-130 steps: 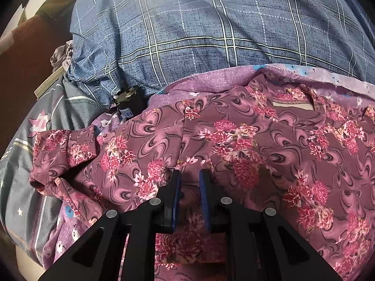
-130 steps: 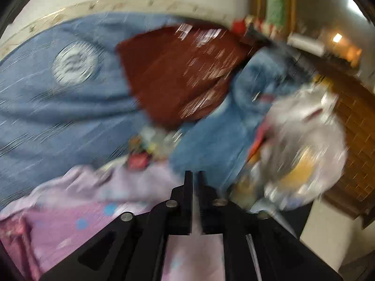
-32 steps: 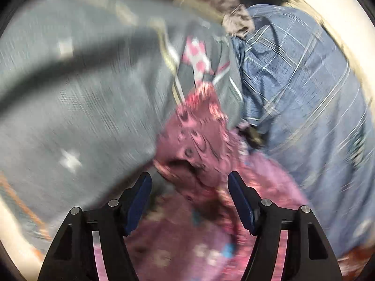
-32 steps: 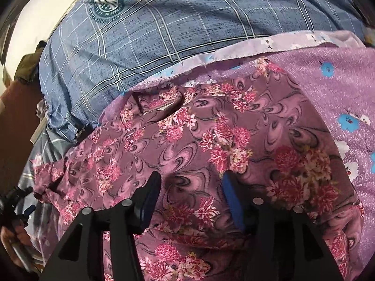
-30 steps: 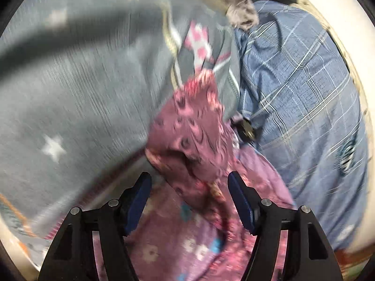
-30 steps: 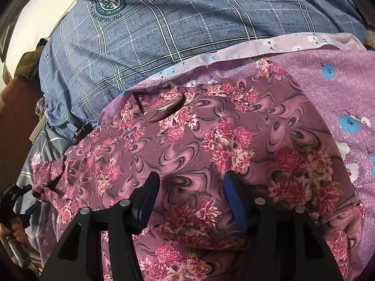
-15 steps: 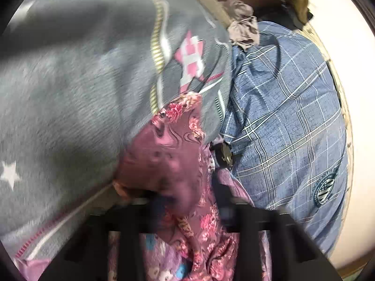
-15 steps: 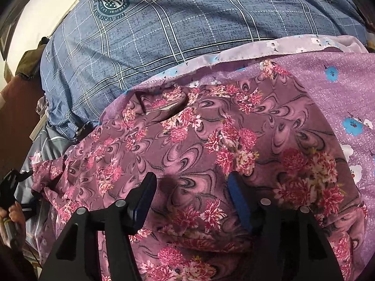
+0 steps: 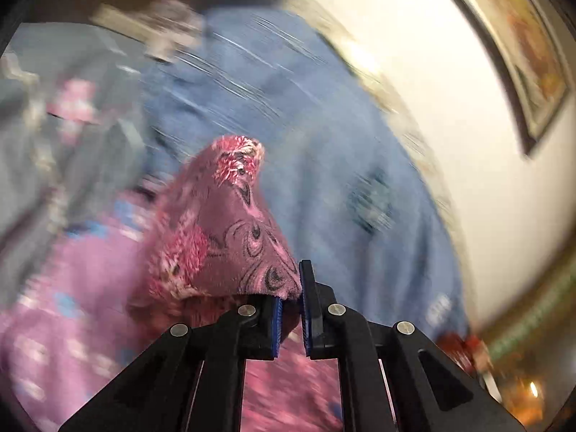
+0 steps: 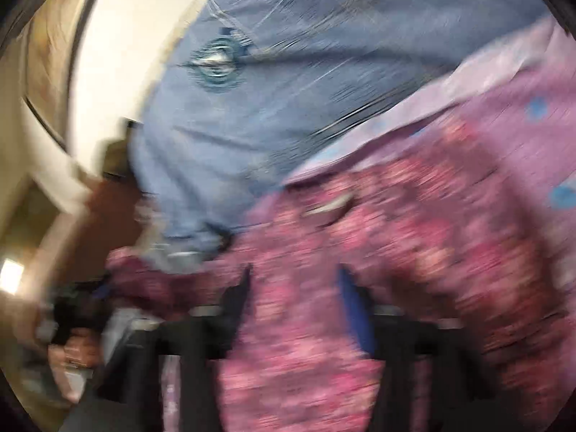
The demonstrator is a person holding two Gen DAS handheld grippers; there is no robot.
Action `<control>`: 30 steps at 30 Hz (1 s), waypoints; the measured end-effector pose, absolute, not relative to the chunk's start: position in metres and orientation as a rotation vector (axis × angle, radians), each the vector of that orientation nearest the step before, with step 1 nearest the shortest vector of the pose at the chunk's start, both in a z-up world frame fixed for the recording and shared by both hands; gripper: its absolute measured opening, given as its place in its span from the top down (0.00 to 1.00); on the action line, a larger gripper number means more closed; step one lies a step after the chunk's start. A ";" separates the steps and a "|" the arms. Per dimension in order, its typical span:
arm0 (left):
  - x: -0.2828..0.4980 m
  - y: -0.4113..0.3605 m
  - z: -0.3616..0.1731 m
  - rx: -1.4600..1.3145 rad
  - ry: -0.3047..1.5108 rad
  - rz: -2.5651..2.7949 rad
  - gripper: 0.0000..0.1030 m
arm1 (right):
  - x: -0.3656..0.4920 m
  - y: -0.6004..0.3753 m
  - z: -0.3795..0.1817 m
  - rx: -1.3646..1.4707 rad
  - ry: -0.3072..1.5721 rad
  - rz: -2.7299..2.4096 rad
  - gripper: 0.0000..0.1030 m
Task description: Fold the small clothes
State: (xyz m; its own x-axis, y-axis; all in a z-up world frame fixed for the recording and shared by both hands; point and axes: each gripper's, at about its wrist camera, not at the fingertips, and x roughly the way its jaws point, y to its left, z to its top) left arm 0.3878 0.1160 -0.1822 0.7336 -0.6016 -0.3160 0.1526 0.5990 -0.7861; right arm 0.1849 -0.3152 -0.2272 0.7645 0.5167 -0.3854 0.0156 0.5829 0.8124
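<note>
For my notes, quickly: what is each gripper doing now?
Left gripper: shut on the floral garment.
Right gripper: open, just been opening, over the garment.

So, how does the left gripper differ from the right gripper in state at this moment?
The left gripper is shut on a fold of the floral garment and holds it raised; its jaws have just closed. The right gripper is open, its jaws just widening, with the garment lying under them, not pinched. Both point at the same garment.
</note>
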 end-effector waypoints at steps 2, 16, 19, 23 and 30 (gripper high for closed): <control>0.379 0.083 -0.181 -0.812 0.636 -0.574 0.93 | 0.189 -0.312 -0.231 1.007 0.660 0.425 0.24; 0.403 -0.043 -0.231 -0.810 0.866 -0.712 0.93 | 0.203 -0.338 -0.298 1.651 0.563 0.573 0.37; 0.416 -0.052 -0.233 -0.763 0.875 -0.676 0.93 | 0.201 -0.357 -0.291 1.579 0.550 0.501 0.92; 0.418 -0.061 -0.230 -0.566 0.960 -0.585 0.64 | 0.191 -0.384 -0.264 1.405 0.514 0.338 0.96; 0.430 -0.051 -0.251 -0.311 1.144 -0.496 0.47 | 0.181 -0.429 -0.237 1.033 0.596 -0.049 0.96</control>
